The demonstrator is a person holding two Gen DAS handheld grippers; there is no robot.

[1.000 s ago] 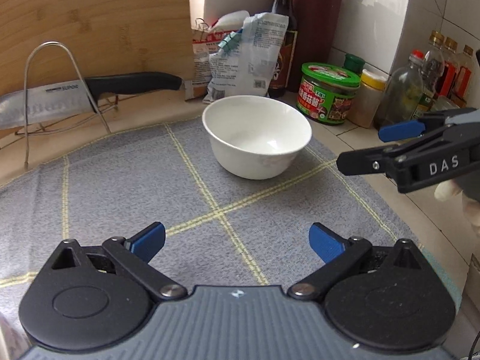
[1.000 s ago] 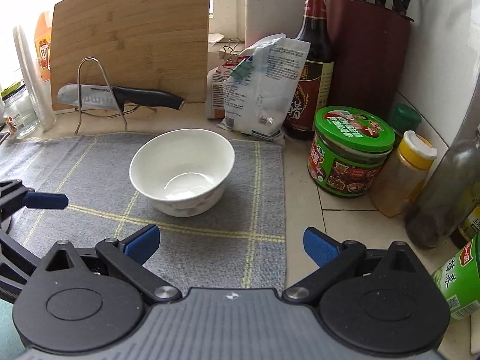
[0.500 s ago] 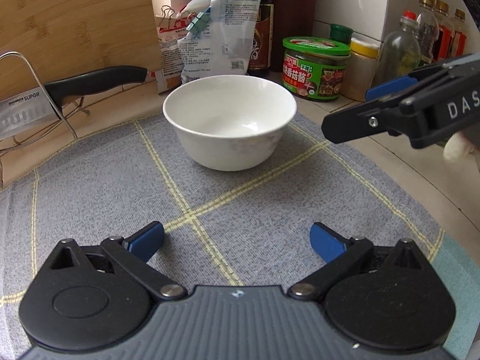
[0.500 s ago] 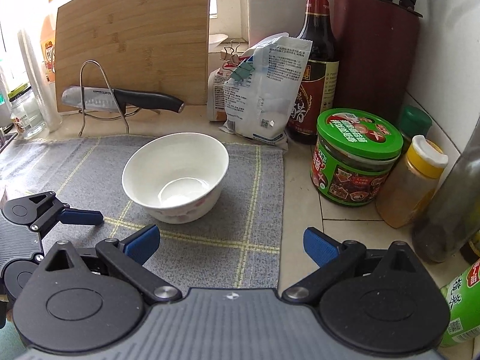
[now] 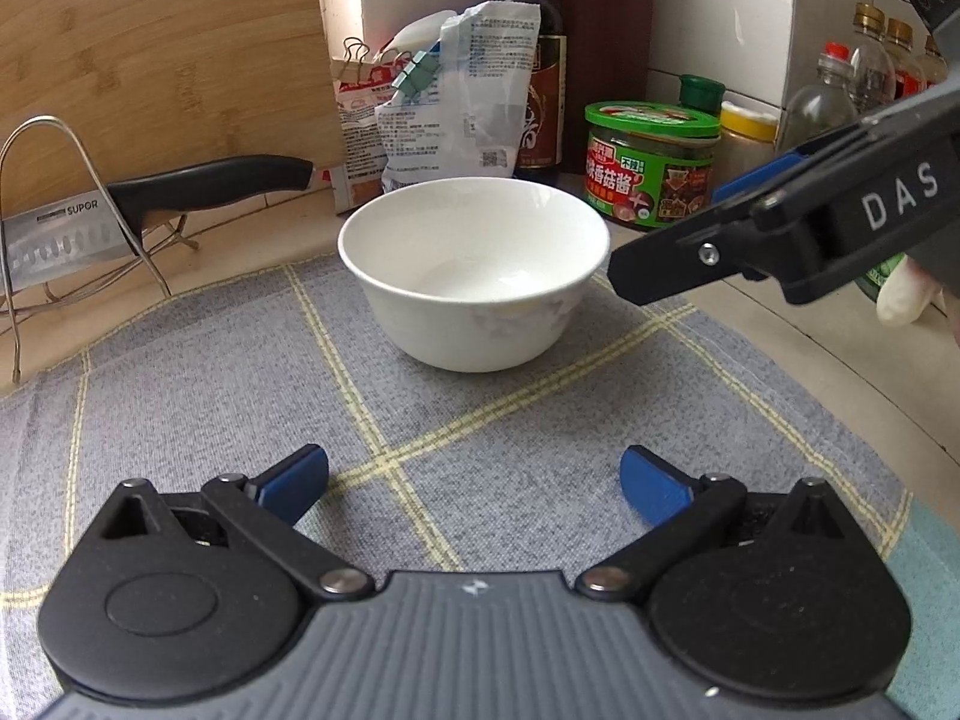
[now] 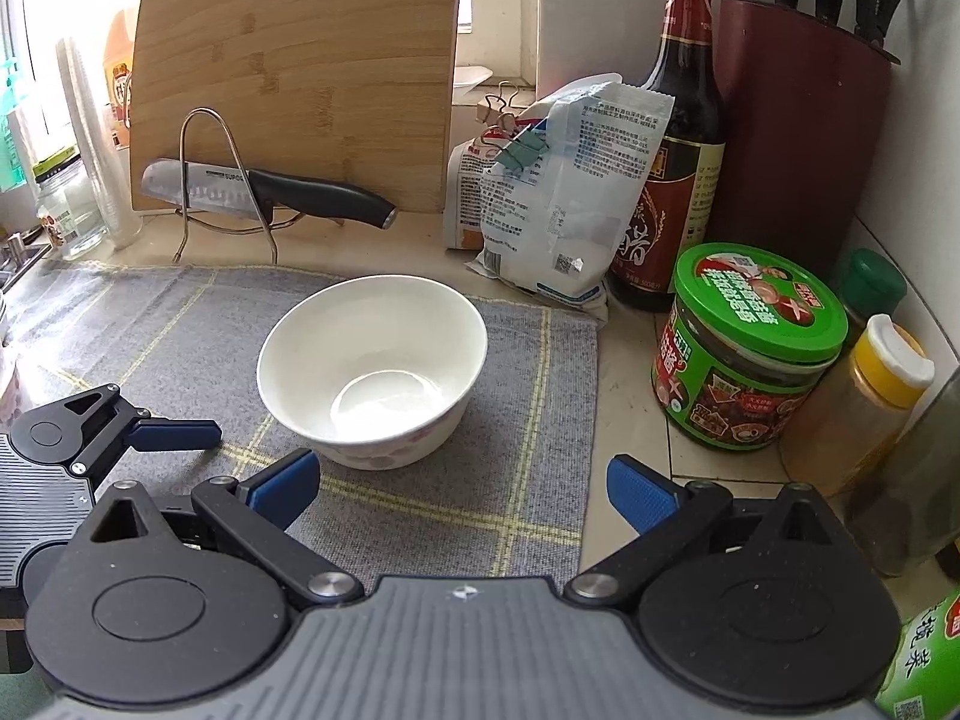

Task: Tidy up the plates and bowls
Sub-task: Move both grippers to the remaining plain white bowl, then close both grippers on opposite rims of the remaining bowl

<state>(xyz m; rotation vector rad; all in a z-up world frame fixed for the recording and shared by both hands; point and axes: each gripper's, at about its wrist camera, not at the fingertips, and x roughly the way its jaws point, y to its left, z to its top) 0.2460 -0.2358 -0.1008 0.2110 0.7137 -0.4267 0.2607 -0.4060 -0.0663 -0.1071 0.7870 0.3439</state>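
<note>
A white empty bowl (image 5: 474, 270) stands upright on a grey checked mat (image 5: 240, 396); it also shows in the right wrist view (image 6: 372, 366). My left gripper (image 5: 474, 480) is open and empty, a short way in front of the bowl. My right gripper (image 6: 462, 489) is open and empty, close to the bowl's near right side. In the left wrist view one of its fingers (image 5: 690, 264) reaches in from the right beside the bowl's rim. No plates are in view.
A knife (image 6: 264, 192) rests on a wire rack before a leaning bamboo board (image 6: 300, 72). Clipped bags (image 6: 558, 198), a sauce bottle (image 6: 678, 138), a green-lidded jar (image 6: 750, 348), a spice shaker (image 6: 870, 396) and a knife block (image 6: 798, 138) crowd the back right.
Both grippers have moved closer to the bowl. The left gripper has come in from the left, the right one from the right. Both stay open.
</note>
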